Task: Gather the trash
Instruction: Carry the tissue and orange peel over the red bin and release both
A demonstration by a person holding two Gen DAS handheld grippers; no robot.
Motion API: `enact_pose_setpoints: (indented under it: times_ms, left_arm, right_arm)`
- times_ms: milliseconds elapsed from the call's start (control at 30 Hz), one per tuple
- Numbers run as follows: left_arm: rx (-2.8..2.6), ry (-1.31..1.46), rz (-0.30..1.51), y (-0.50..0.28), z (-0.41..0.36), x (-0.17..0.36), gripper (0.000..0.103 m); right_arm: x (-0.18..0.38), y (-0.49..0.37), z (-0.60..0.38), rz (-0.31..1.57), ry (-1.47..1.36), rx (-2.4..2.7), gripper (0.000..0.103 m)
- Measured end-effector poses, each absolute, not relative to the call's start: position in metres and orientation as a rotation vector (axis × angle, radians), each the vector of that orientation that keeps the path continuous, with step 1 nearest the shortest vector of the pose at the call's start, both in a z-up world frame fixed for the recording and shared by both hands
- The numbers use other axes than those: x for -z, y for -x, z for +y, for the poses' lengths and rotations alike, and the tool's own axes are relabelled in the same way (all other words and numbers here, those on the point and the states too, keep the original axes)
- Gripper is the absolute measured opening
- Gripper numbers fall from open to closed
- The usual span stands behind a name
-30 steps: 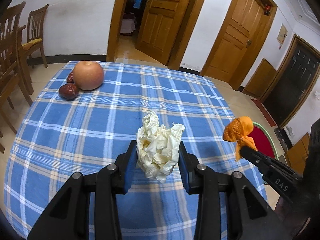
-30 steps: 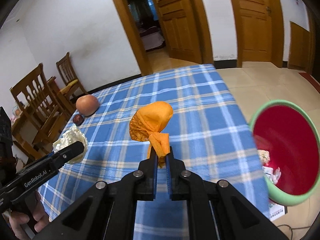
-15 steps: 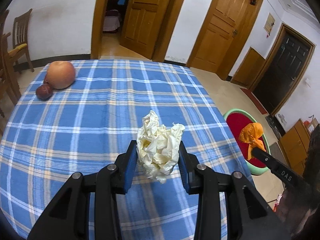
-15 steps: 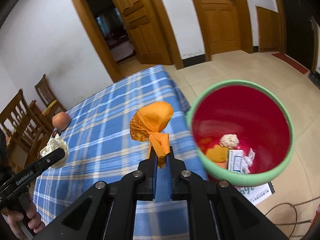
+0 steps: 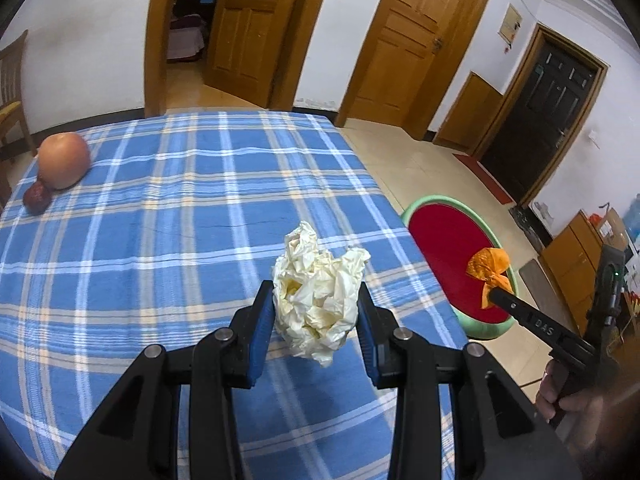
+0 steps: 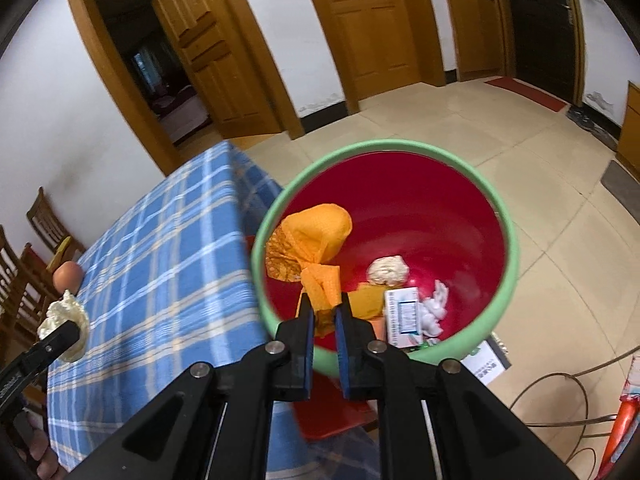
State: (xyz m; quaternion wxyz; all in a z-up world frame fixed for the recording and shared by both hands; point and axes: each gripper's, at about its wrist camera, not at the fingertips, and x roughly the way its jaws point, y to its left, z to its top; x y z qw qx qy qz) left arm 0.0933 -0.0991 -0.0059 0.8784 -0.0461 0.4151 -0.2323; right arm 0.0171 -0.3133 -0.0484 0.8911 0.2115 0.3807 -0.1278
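Orange wad (image 6: 308,236) — now over red bin (image 6: 508,248)

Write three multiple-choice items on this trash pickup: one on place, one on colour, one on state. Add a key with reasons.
1. Where does the orange wad hang?
A. Over the bin
B. Beside the apple
C. On a chair

2. What colour is the bin inside?
A. Blue
B. Red
C. White

3. What does the left gripper hold?
A. Nothing
B. An apple
C. Crumpled cream paper

Key: 1 A, the wad held by the right gripper shows against the bin's inside; 2 B, red walls under a green rim; 3 C, the crumpled cream paper sits between the blue pads.
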Motion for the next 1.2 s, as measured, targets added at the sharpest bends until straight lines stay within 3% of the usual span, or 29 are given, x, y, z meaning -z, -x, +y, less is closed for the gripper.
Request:
enact_pose_setpoints:
  times_ms: [100,233,367,700,1133,1200]
  left_arm:
    - [0.498,0.085,0.875,-0.095,-0.108,0.007,0.038]
    - [0.520,0.066,0.886,-0.096,-0.124,0.009,0.038]
    - [0.547,0.043,0.887,-0.097,-0.140,0.008,0.038]
    - [0.624,-0.024,0.911,-0.097,-0.191,0.013,0.038]
    - [0.701,-0.128,0.957,-0.108,-0.269,0.031,0.039]
    - [0.712,-0.137,0.963,-0.110,-0.278,0.033,0.046]
  right_arm:
    - [0.052,-0.015,-0.322,0.792,-0.452,0.283,0.016]
    - [0.055,-0.012,-0.332,0.788,-0.464,0.288,0.027]
    - [0.054,-0.008,-0.337,0.778,-0.468,0.288,0.030]
    - [0.046,0.009,-0.349,0.751,-0.472,0.292,0.054]
    - [0.052,0.030,-0.379,0.735,-0.538,0.351,0.062]
    - [0.053,0.032,-0.383,0.732,-0.546,0.358,0.062]
